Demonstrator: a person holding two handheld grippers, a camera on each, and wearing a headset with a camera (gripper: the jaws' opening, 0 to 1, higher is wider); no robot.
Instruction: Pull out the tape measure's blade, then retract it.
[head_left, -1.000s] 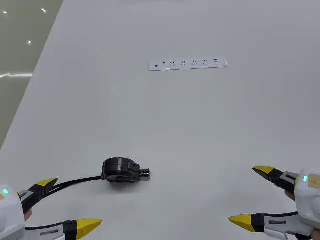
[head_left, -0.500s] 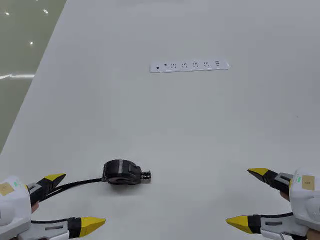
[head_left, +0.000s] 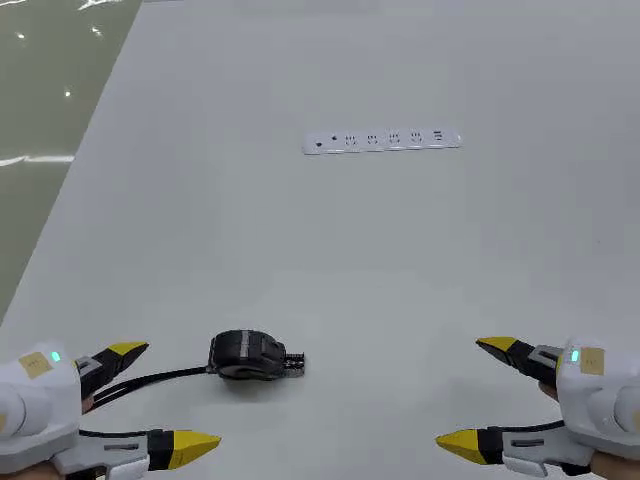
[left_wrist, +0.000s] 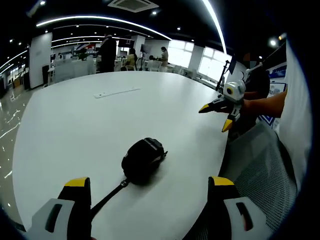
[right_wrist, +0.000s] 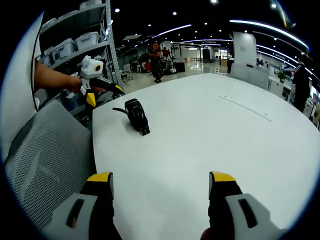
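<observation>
Tape measure (head_left: 247, 356) lay near the white desk's (head_left: 350, 250) front edge, its black strap (head_left: 150, 380) trailing toward the left gripper (head_left: 168, 394). The right gripper (head_left: 465, 392) hung well apart from it. Both jaws stood wide and empty. A power strip (head_left: 381, 141) lay farther back.

The left hand-held gripper (head_left: 170, 394), white with black, yellow-tipped jaws, has come forward from the near edge of the white bench (head_left: 400, 260). It now stands closer to the black, rounded tape measure (head_left: 245, 355), and more of its white body shows in the head view. The right hand-held gripper (head_left: 465, 392) has drifted inward from the bench's right edge, so the gap between the two has narrowed.
</observation>
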